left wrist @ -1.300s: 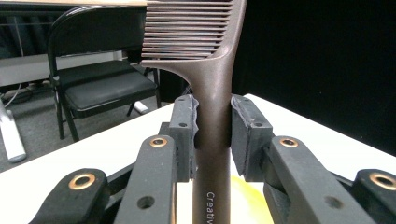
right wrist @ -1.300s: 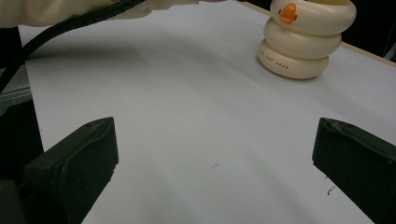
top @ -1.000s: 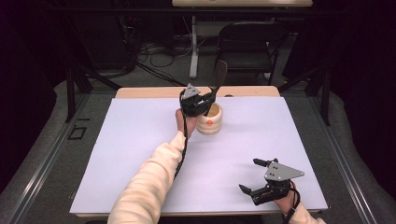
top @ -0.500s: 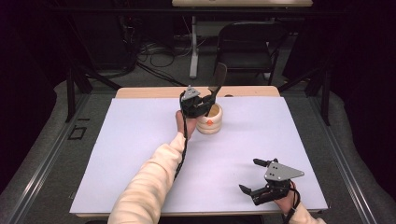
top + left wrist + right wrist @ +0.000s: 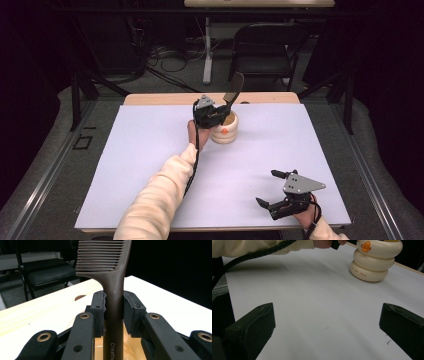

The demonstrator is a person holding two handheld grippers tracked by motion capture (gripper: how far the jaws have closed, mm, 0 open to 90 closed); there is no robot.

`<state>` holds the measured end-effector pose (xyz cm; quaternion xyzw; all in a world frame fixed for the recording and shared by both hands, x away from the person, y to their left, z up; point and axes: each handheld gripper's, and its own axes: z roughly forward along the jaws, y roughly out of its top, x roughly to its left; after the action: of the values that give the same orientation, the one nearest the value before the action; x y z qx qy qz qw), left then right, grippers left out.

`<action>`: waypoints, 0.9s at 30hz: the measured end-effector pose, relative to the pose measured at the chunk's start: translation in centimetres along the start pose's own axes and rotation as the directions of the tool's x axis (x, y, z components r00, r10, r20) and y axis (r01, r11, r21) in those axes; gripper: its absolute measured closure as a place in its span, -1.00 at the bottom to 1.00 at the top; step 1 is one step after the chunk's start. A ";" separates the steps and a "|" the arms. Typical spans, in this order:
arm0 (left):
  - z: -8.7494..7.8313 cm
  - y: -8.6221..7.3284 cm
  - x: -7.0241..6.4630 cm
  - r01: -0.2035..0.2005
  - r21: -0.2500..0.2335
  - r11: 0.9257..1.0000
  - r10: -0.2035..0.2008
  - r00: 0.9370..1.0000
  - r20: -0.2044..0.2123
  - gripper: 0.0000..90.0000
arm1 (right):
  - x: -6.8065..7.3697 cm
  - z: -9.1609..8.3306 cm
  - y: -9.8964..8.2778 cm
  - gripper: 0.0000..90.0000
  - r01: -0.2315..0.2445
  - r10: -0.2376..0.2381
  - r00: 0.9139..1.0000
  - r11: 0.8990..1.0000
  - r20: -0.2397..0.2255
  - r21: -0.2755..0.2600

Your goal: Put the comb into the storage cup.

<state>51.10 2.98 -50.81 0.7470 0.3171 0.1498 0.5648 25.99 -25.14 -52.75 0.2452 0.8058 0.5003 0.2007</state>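
My left gripper (image 5: 218, 116) is shut on the handle of a dark brown comb (image 5: 113, 300), which stands upright with its teeth (image 5: 100, 255) at the top. The comb (image 5: 233, 90) rises over the mouth of a cream duck-shaped cup (image 5: 224, 131) at the far middle of the table, its lower end inside the cup. That cup (image 5: 374, 262) has an orange beak and ringed sides. My right gripper (image 5: 270, 189) rests open near the front right corner, nothing between its jaws.
A white sheet (image 5: 150, 150) covers the wooden table (image 5: 165, 99), whose far edge has a round hole (image 5: 80, 297). A black folding chair (image 5: 265, 45) stands beyond the table. The left gripper's cable (image 5: 192, 165) trails along the person's cream sleeve (image 5: 155, 200).
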 end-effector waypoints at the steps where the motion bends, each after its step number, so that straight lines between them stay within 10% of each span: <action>1: 0.0 0.0 0.0 0.002 0.003 1.000 -0.002 1.000 0.001 0.60 | 0.0 0.0 0.0 -1.00 0.001 -0.001 1.000 1.000 0.000 0.001; 27: -0.1 0.1 -0.1 -0.029 0.053 0.998 0.030 0.999 -0.012 0.60 | 0.0 0.0 0.0 -1.00 0.003 -0.003 1.000 1.000 0.000 0.002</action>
<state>51.00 2.96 -50.70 0.7652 0.3135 0.1545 0.5406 25.98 -25.12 -52.74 0.2439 0.8067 0.4993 0.2013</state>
